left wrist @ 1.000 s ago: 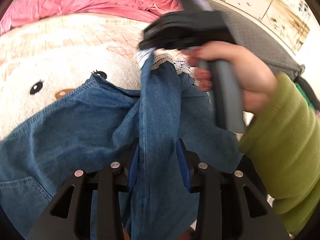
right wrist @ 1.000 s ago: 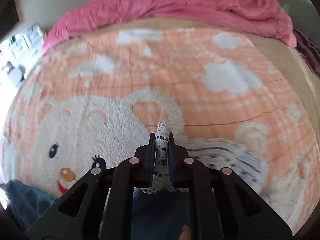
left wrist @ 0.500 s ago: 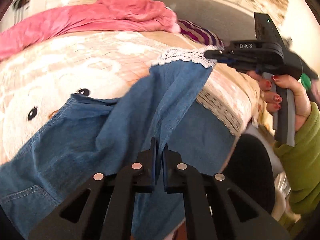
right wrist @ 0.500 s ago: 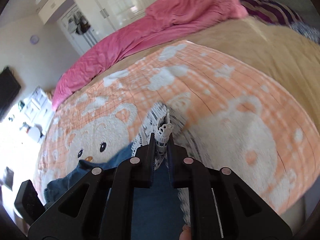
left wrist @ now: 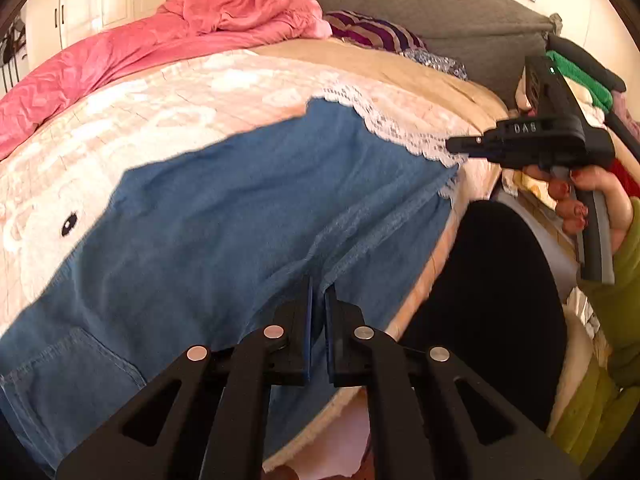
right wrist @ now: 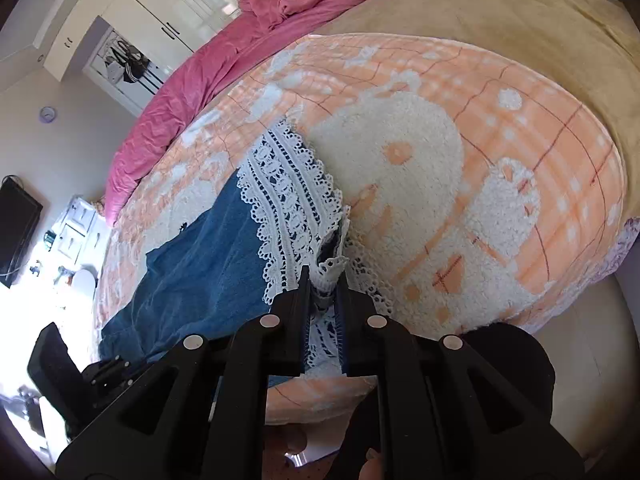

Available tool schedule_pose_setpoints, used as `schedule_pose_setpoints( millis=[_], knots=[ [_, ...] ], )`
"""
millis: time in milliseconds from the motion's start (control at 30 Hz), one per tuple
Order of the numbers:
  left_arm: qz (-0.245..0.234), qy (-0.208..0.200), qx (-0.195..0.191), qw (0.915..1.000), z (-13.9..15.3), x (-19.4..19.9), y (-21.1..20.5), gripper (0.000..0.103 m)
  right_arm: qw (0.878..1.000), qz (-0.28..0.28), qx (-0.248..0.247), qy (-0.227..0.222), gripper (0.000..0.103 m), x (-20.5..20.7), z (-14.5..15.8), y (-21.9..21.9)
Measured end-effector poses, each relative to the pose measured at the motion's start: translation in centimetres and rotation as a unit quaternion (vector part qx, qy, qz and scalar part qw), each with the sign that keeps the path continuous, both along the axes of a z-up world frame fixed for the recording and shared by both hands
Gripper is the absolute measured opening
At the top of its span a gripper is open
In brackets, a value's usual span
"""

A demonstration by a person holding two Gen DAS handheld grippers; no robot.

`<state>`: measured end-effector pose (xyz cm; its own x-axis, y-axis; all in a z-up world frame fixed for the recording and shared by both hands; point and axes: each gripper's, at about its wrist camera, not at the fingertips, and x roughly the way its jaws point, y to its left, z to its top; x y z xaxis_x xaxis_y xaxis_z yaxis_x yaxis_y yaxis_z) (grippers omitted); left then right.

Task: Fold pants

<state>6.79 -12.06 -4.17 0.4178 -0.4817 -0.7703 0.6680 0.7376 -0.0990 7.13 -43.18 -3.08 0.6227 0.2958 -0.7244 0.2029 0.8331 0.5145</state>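
Here both the left gripper (left wrist: 318, 292) and right gripper (right wrist: 322, 280) apparently pinch the pants (left wrist: 224, 216).

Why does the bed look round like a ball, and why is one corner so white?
Left wrist view: the fisheye lens bends the blanket and denim pants into a dome, corners dark. Right wrist view: same bulge; bright light washes out the lower left by the TV, while the lace hem stays sharp.
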Motion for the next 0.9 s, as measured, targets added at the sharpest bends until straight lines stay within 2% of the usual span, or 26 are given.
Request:
schedule_pose_setpoints(
  millis=[267, 500, 567, 667, 733, 800, 833, 900],
  knots=[
    [-0.025, -0.01, 0.038, 0.9989, -1.4, -1.3, -1.1, 0.005, 1.0, -0.011, 0.002, 0.012, 0.007, -0.8, -1.5, -0.5],
    [-0.056, -0.024, 0.032, 0.9976, -0.4, -2.3, -0.9, 0.005, 1.0, -0.012, 0.014, 0.014, 0.008, -0.9, -1.6, -0.8],
    [-0.06, -0.027, 0.035, 0.9972, -0.5, -2.4, -0.8, 0.005, 1.0, -0.007, 0.004, 0.016, 0.008, -0.7, -1.4, -0.7],
    [-0.061, -0.007, 0.052, 0.9967, -1.7, -2.0, -1.1, 0.005, 0.999, -0.003, -0.021, 0.035, 0.008, -0.4, -2.4, -0.4],
    [-0.056, 0.003, 0.049, 0.9972, -2.0, -1.7, -0.9, 0.005, 0.999, 0.0, -0.039, 0.031, 0.014, -0.6, -1.7, 0.0],
    [-0.054, 0.003, 0.036, 0.9979, -1.5, -1.7, -0.4, 0.006, 0.998, 0.002, -0.055, 0.012, 0.046, -1.2, -0.3, 0.3],
    [-0.05, 0.004, 0.026, 0.9984, -1.0, -1.8, 0.0, 0.008, 0.998, 0.002, -0.065, -0.002, 0.048, -1.6, 0.5, 0.5],
    [-0.047, 0.001, 0.007, 0.9989, -0.1, -2.0, 0.9, 0.022, 0.995, 0.02, -0.098, -0.02, 0.05, -2.1, 2.0, 1.5]
  ],
)
